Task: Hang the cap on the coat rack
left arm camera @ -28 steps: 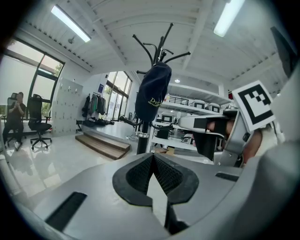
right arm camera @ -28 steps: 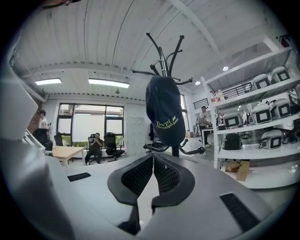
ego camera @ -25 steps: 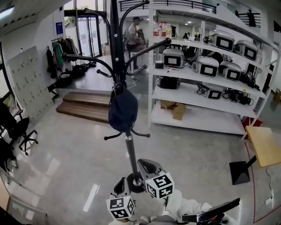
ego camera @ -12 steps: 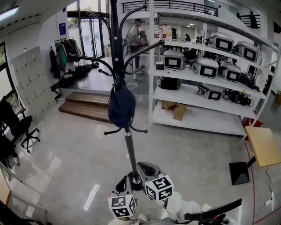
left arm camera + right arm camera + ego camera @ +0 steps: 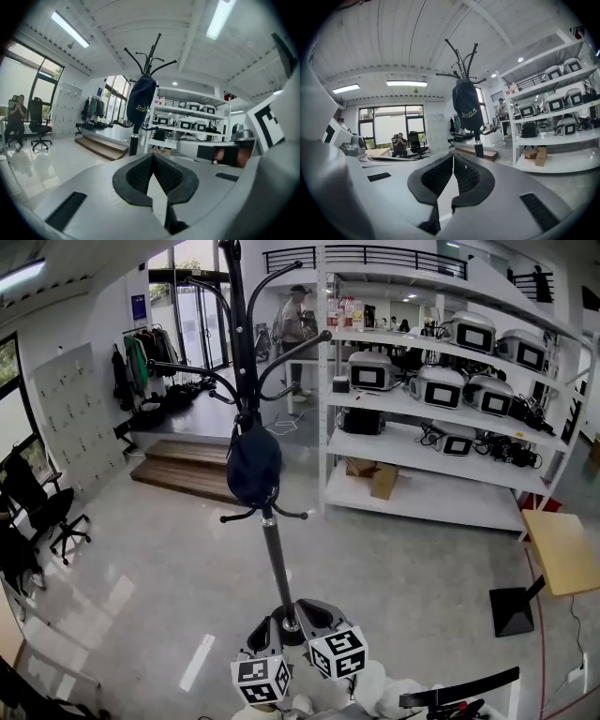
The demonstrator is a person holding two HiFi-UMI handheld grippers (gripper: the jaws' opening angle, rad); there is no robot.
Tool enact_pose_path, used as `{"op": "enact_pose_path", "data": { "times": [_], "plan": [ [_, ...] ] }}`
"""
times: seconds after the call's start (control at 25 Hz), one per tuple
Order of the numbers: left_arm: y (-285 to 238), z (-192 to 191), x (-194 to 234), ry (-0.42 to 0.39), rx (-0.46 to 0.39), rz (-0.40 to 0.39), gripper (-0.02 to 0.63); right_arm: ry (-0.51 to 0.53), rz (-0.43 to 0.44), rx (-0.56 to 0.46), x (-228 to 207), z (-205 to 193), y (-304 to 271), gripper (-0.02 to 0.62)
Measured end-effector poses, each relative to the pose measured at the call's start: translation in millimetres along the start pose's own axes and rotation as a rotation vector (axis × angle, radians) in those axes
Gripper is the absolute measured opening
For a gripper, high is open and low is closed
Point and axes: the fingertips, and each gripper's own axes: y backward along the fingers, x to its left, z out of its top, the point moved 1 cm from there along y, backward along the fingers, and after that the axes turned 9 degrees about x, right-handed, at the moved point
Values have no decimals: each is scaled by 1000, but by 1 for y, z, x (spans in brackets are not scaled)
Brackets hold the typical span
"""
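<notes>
**Cap on its hook, both my tools empty**

The cap [image 5: 253, 465] hangs partway up the coat rack [image 5: 275, 563], its crown drooping along the upright pole. It lies ahead of and above me. My left hand-held gripper [image 5: 260, 638] and right hand-held gripper [image 5: 317, 599] sit low by the rack's base, well apart from the cap, each with jaws pressed together on nothing. The right reaches slightly further forward. I judge the hanging done.
</notes>
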Motion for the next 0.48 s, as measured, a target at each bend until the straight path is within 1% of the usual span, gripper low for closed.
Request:
{"op": "enact_pose_path", "data": {
  "times": [0.12, 0.48],
  "plan": [
    [3, -3, -4, -8, 2, -2, 2, 15, 0, -5, 3, 0, 5, 15],
    [3, -3, -7, -24, 6, -9, 3, -3, -17, -9, -2, -2, 6, 14]
  ]
}}
